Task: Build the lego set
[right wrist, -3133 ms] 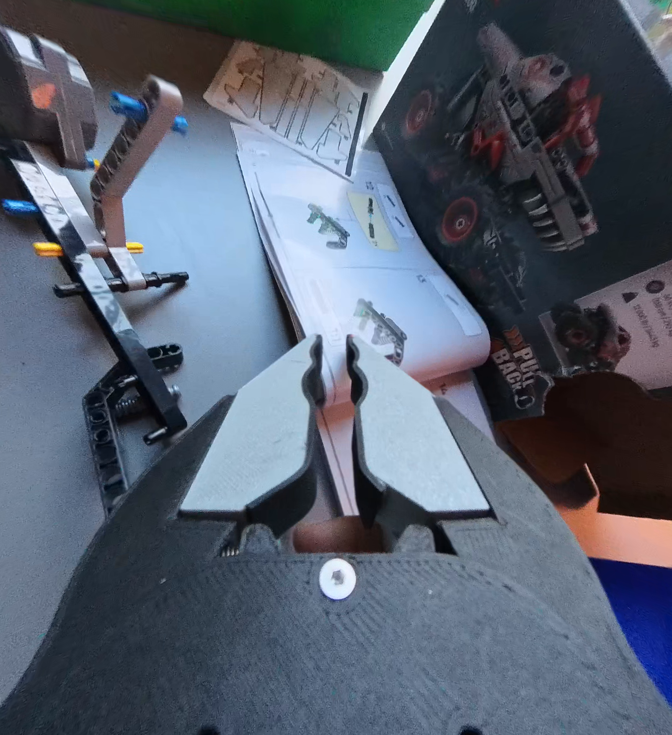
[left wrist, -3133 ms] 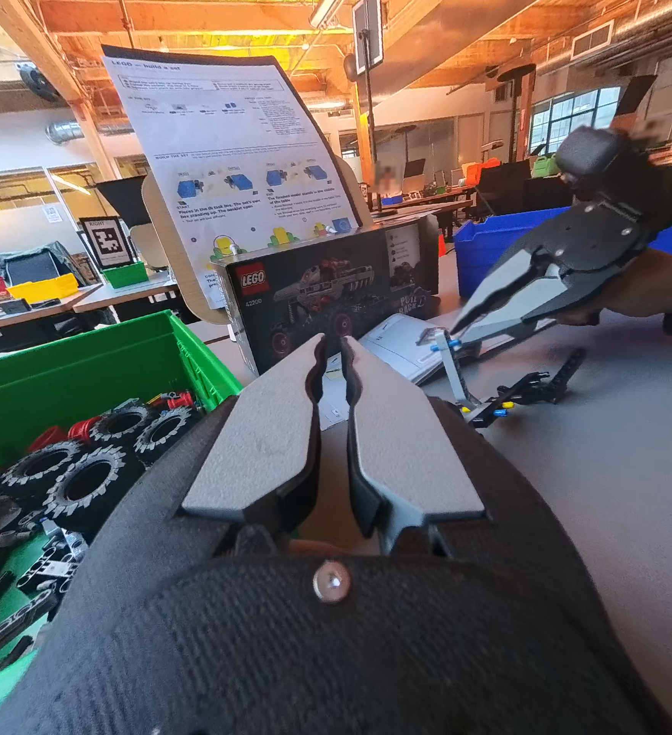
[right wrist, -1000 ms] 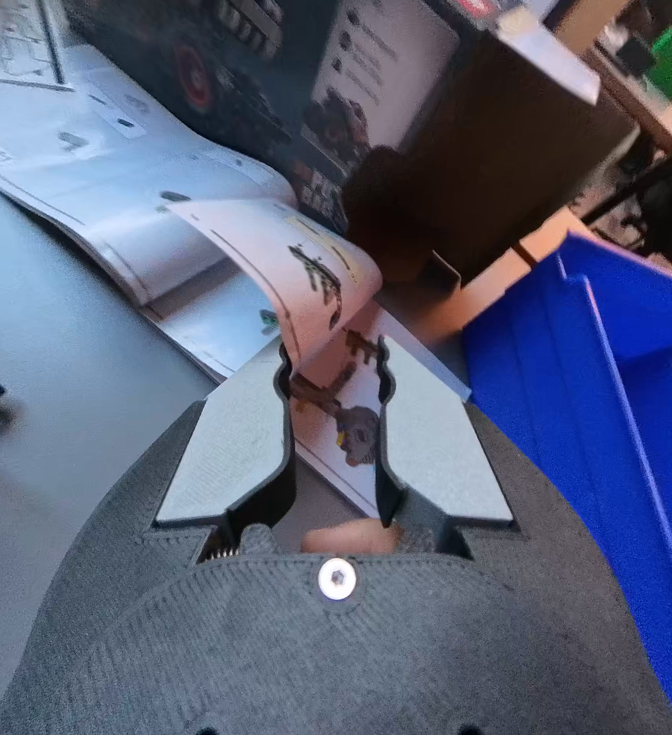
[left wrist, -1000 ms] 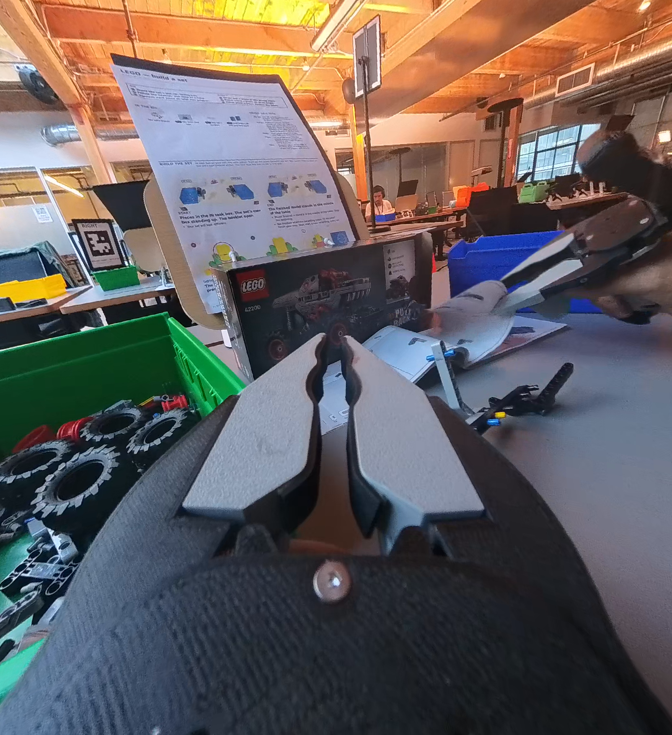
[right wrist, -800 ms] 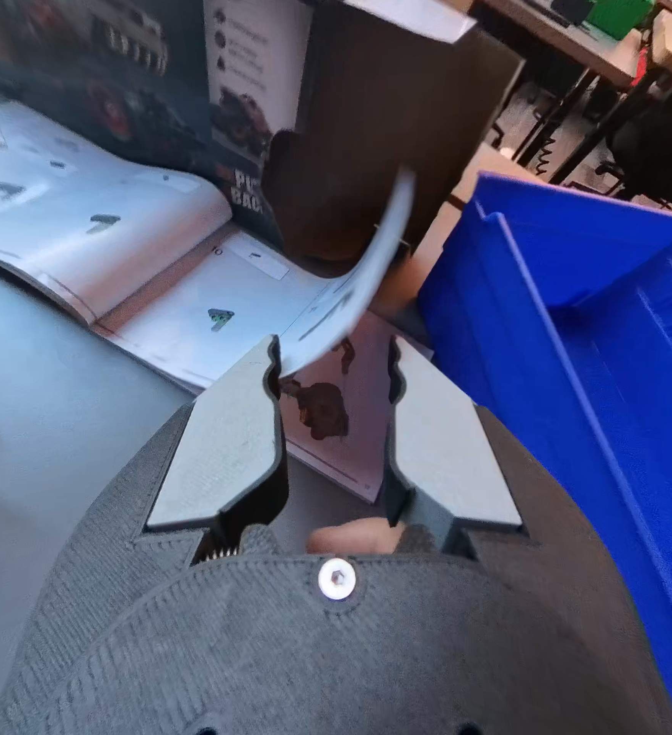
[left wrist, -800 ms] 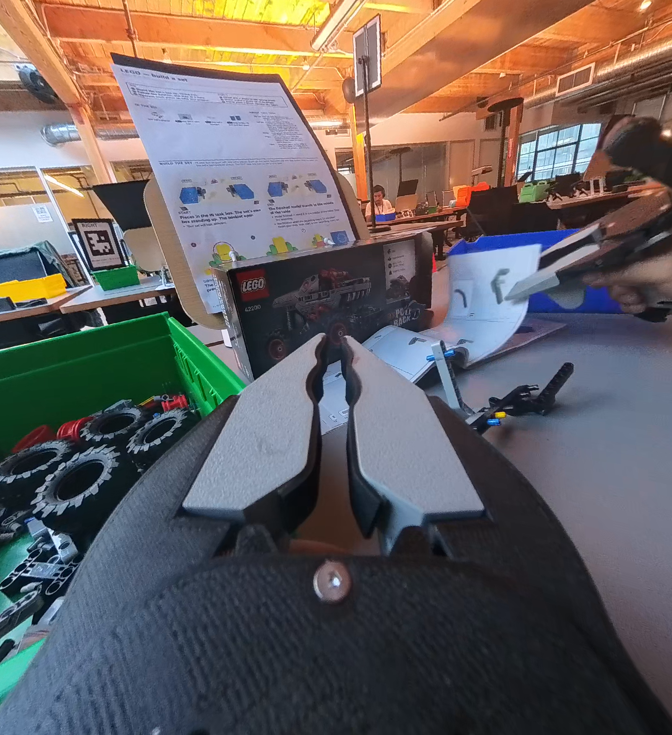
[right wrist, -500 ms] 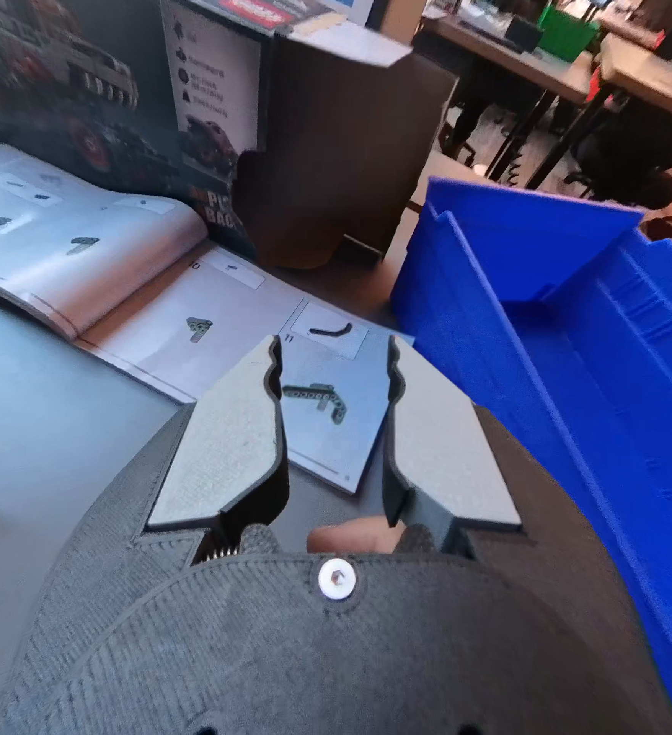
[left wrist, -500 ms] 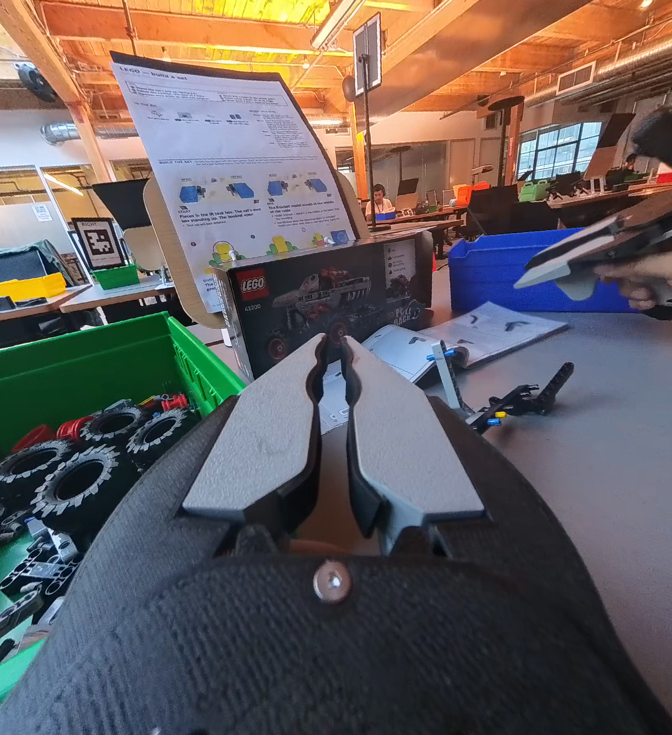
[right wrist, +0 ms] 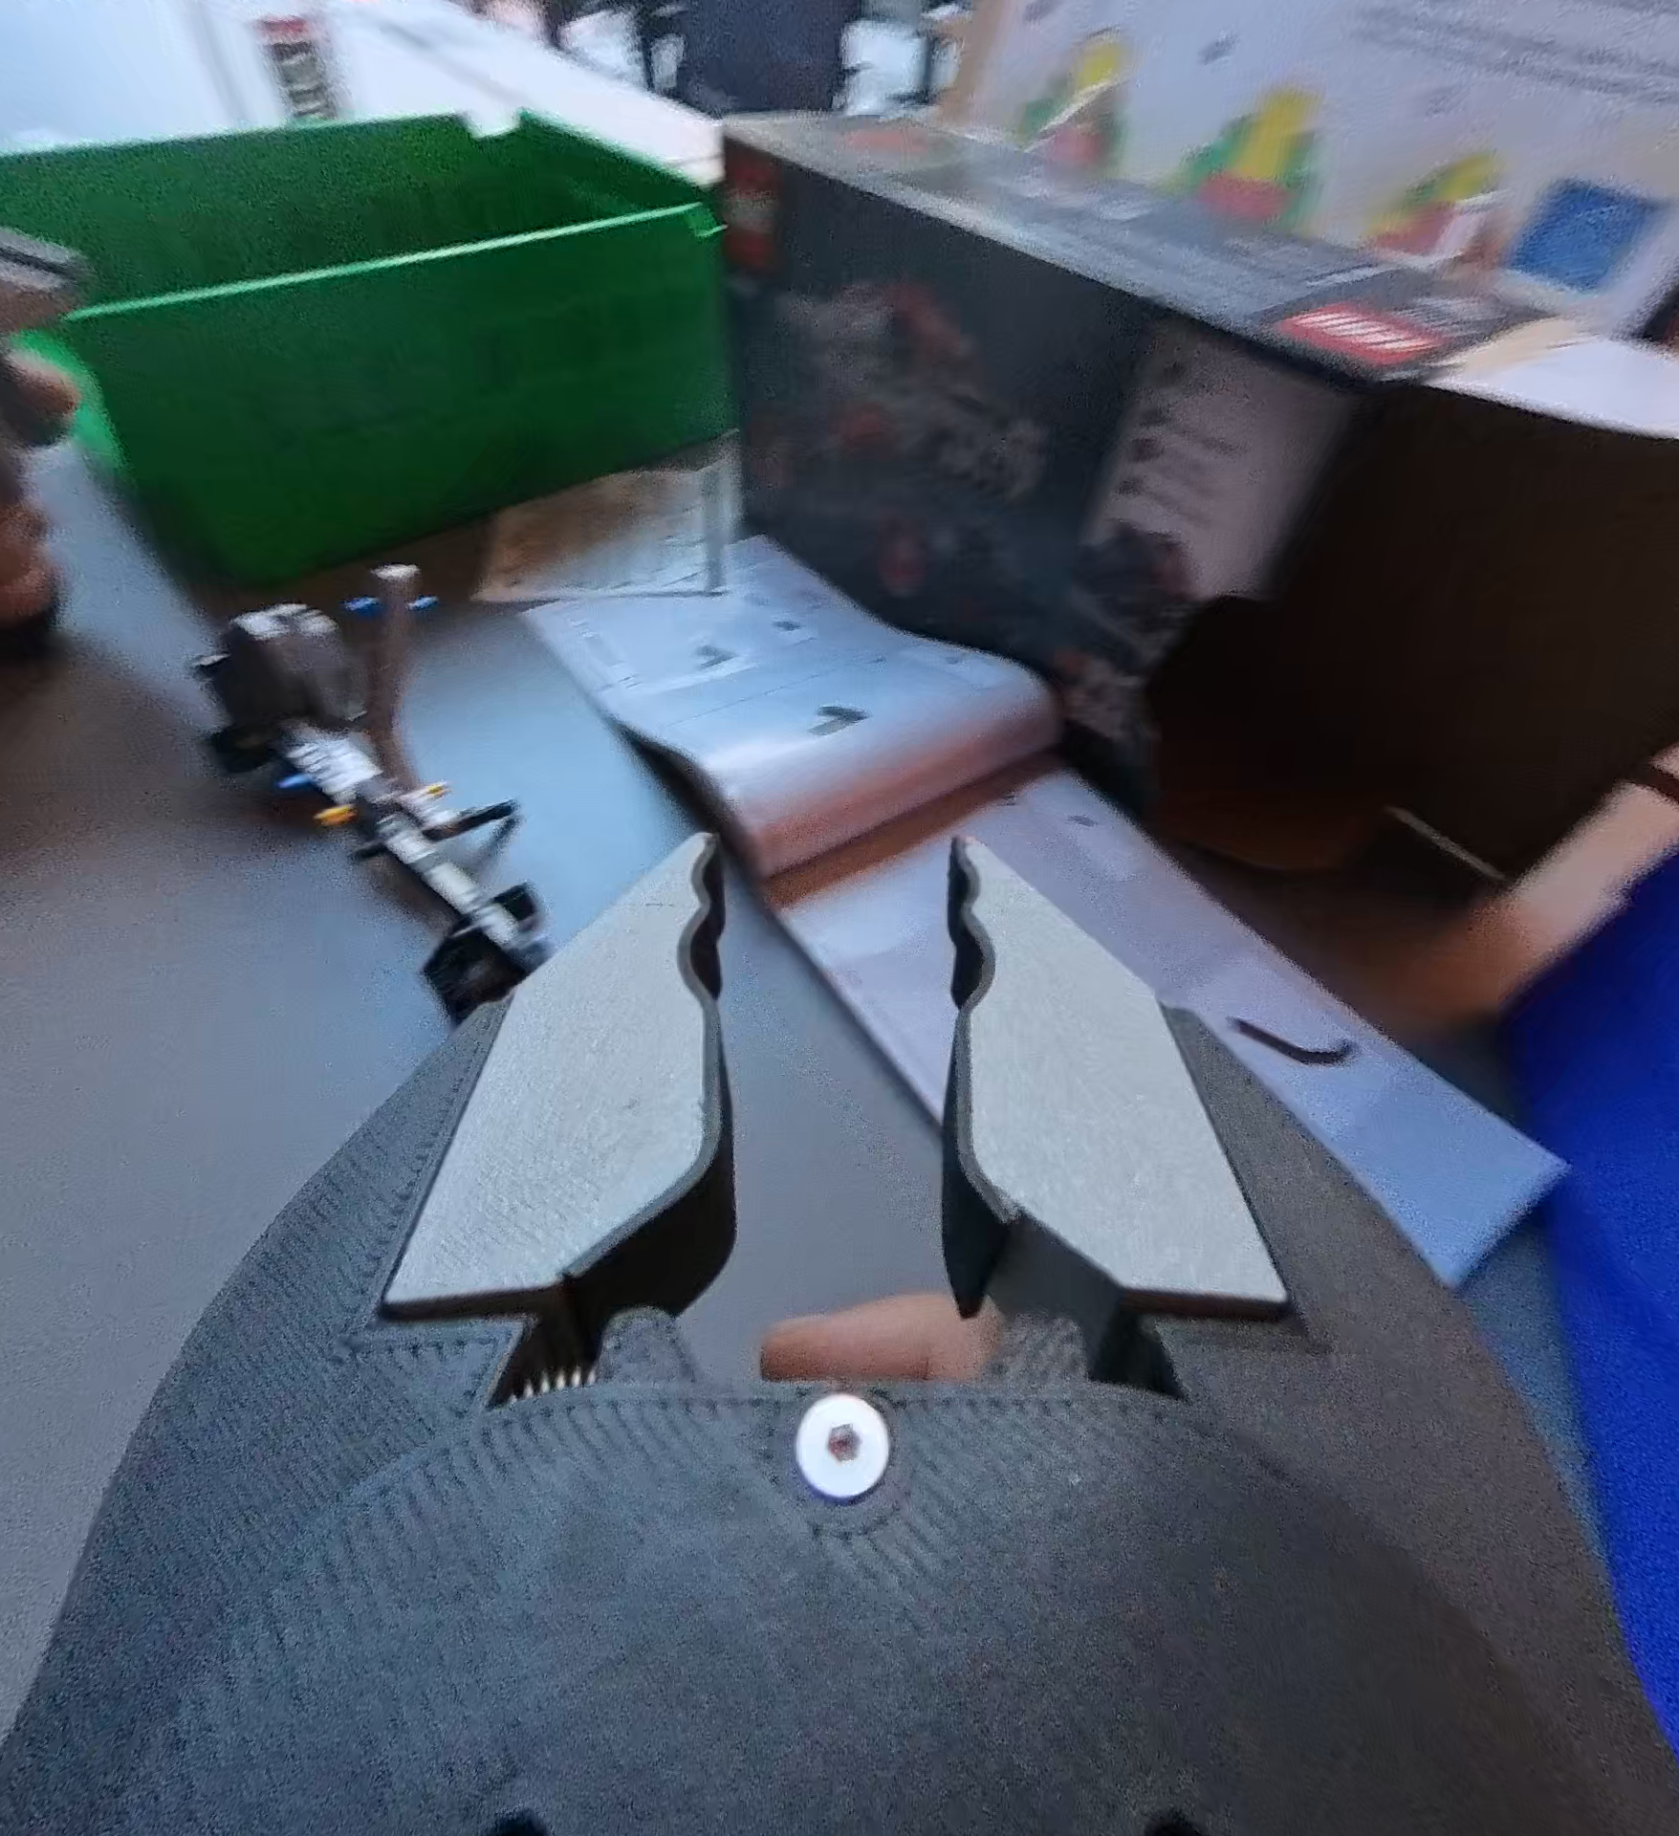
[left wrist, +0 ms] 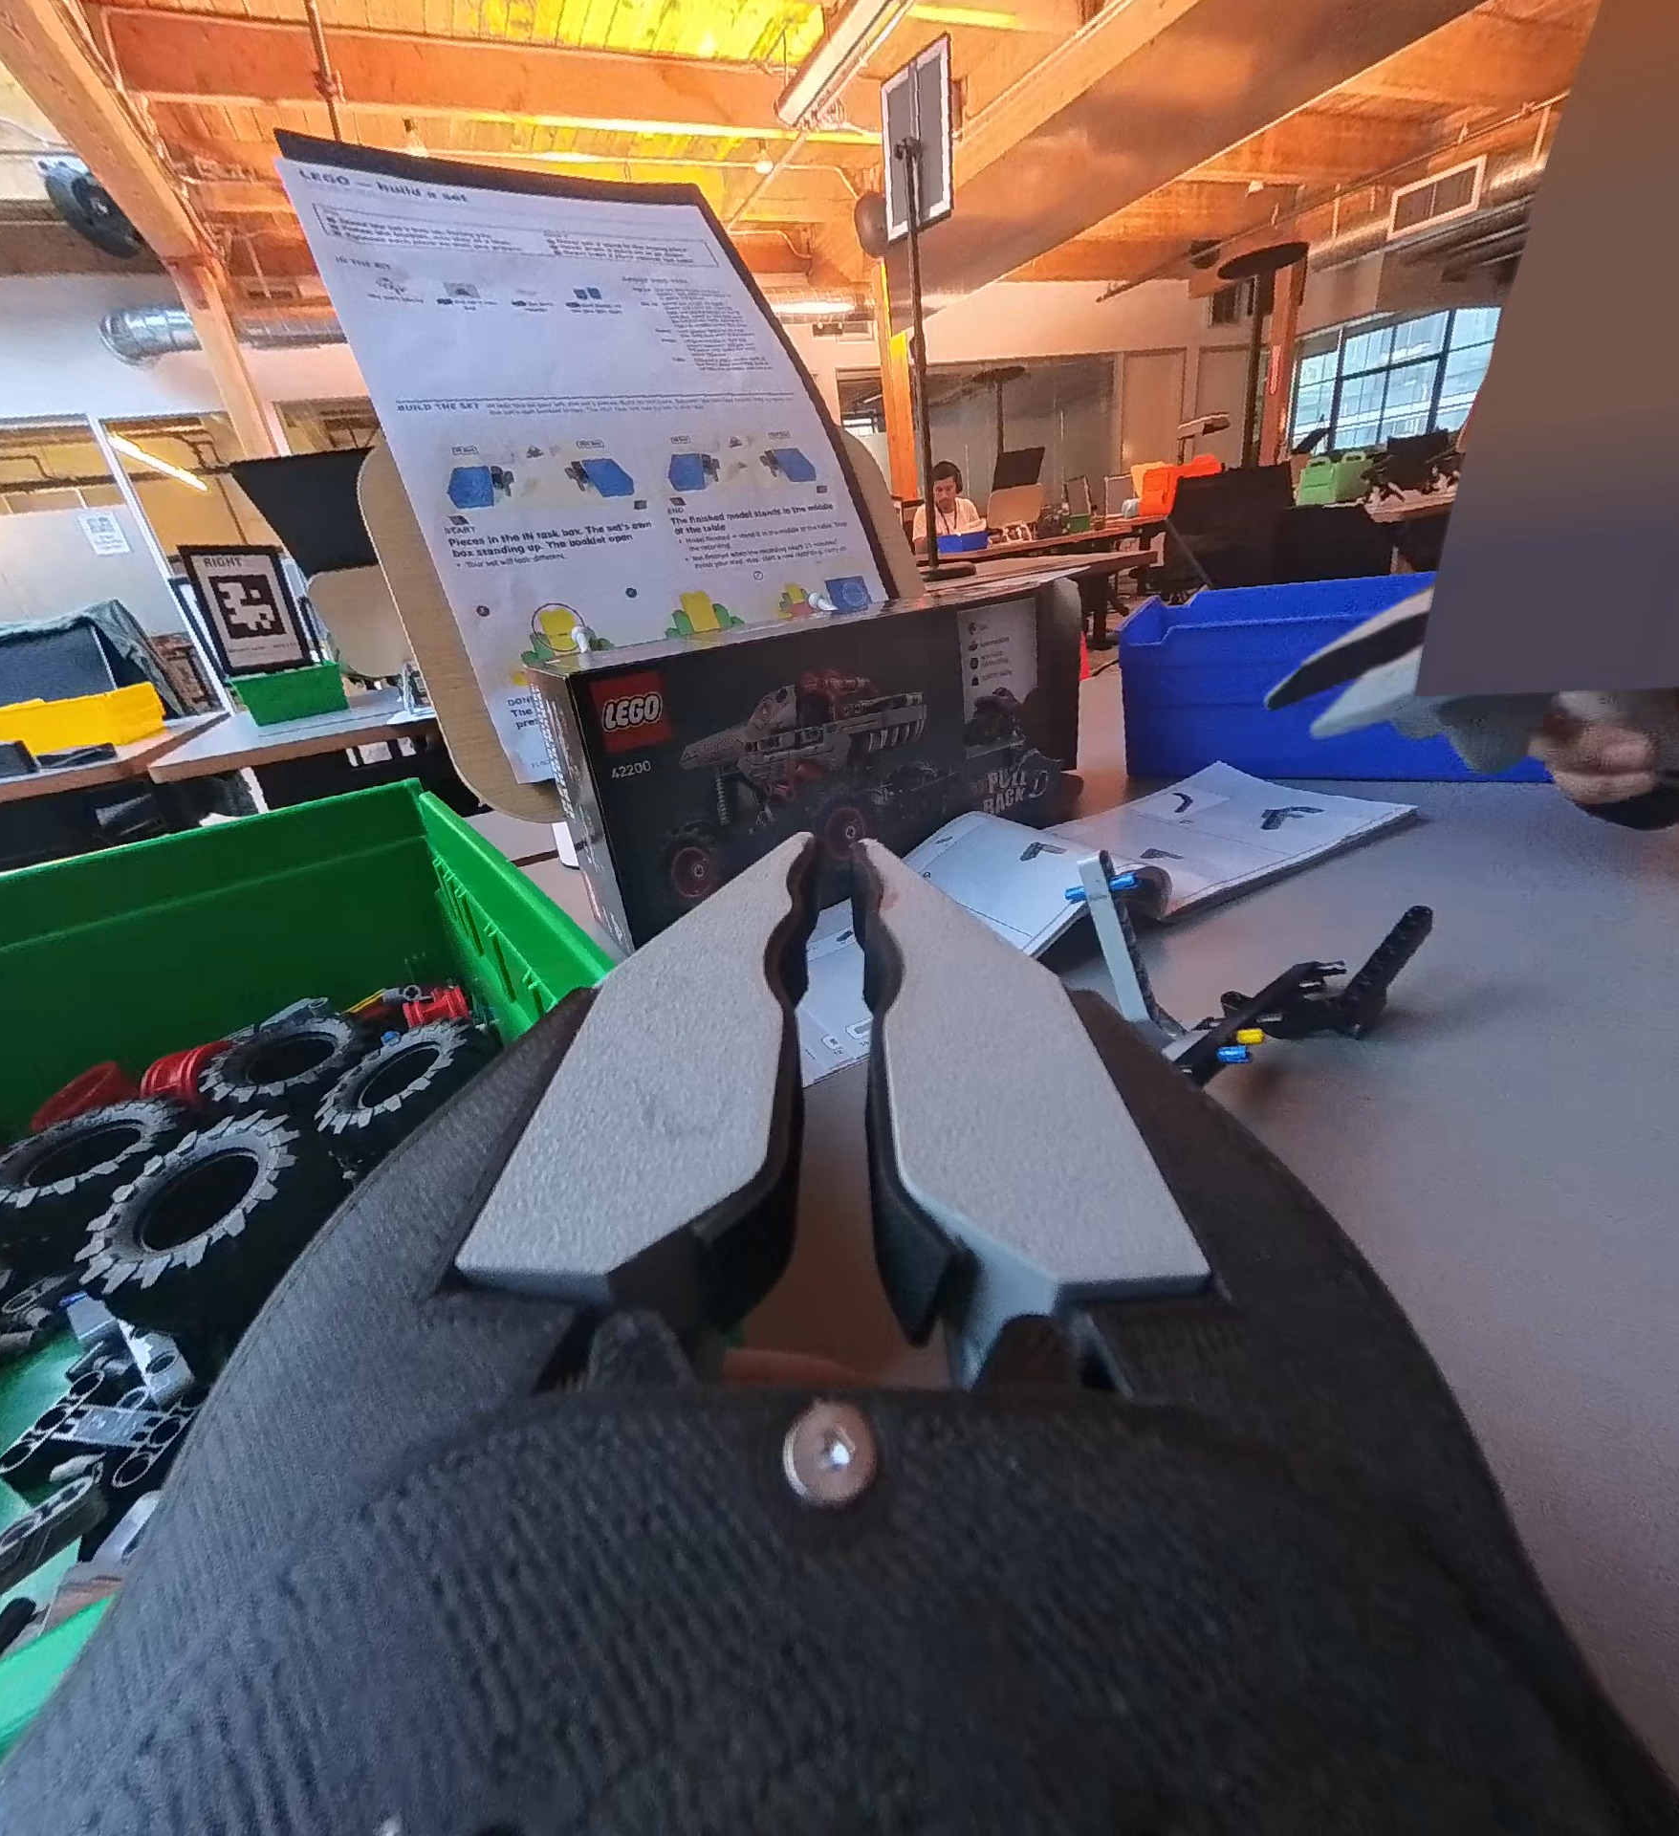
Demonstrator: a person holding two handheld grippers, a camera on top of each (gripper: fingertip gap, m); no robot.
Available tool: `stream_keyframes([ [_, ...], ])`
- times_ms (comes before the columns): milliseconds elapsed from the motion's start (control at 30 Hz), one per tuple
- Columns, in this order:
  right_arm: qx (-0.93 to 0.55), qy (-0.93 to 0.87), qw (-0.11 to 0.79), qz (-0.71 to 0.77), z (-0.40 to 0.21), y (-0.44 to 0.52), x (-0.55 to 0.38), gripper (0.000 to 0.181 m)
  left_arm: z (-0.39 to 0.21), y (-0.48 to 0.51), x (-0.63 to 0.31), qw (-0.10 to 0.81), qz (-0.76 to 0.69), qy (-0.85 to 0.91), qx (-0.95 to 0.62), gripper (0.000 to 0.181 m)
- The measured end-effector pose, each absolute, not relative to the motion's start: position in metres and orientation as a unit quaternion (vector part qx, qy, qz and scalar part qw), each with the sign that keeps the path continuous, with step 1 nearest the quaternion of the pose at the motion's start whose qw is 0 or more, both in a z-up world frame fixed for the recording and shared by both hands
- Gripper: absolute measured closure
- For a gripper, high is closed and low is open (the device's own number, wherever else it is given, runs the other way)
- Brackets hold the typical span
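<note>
Two grey-fingered grippers in black textured shells are in my hands. My left gripper [left wrist: 836,864] hovers low over the grey tabletop [left wrist: 1511,1143] beside the green plastic bin [left wrist: 220,924], its fingers drawn together with only a thin slit between the tips and nothing between them. My right gripper [right wrist: 831,874] is held above the table with its fingers spread apart and empty, pointing toward the open white instruction booklet [right wrist: 816,715]; in the left wrist view only its pale tips [left wrist: 1352,676] show, the rest covered by a grey patch.

The green bin holds black knobby rubber tyres [left wrist: 190,1202], red wheel hubs [left wrist: 175,1073] and a jumble of black and grey beams [left wrist: 90,1421]. The blue plastic bin [left wrist: 1243,676] sits behind the booklet; I cannot see into it.

The partly built black lego frame with a grey upright beam and blue and yellow pins [left wrist: 1243,1013] lies on the table beside the booklet, between the two grippers. The black cardboard set box [left wrist: 816,745] stands behind, with a white printed sheet [left wrist: 597,397] propped above it.

The right wrist view is motion-blurred, so the frame's details [right wrist: 369,735] are hard to make out there.
</note>
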State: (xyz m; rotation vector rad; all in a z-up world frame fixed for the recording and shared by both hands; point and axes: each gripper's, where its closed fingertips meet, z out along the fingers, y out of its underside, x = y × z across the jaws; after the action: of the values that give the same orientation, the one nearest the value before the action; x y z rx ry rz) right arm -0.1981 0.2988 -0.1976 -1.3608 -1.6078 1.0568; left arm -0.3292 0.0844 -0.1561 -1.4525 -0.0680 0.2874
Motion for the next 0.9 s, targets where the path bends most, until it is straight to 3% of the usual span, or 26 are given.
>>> stream_keyframes([
  [200,-0.46,-0.734,0.277,0.416,-0.233,0.236,-0.195,0.126,-0.156,0.085,-0.329,0.738,0.13,-0.03,-0.661,0.179],
  [367,-0.432,-0.793,0.239,0.358,-0.27,0.213,-0.195,0.121,-0.156,0.085,-0.329,0.737,0.13,-0.029,-0.662,0.179],
  [433,-0.426,-0.808,0.226,0.338,-0.279,0.207,-0.195,0.126,-0.156,0.085,-0.329,0.737,0.13,-0.029,-0.663,0.179],
  [567,-0.397,-0.817,0.243,0.34,-0.275,0.201,-0.193,0.156,-0.157,0.086,-0.326,0.736,0.126,-0.024,-0.664,0.178],
  [800,-0.36,-0.836,0.274,0.312,-0.274,0.199,-0.189,0.157,-0.157,0.086,-0.327,0.736,0.126,-0.025,-0.665,0.178],
  [900,-0.366,-0.841,0.263,0.299,-0.274,0.206,-0.181,0.143,-0.157,0.086,-0.327,0.737,0.126,-0.024,-0.664,0.179],
])
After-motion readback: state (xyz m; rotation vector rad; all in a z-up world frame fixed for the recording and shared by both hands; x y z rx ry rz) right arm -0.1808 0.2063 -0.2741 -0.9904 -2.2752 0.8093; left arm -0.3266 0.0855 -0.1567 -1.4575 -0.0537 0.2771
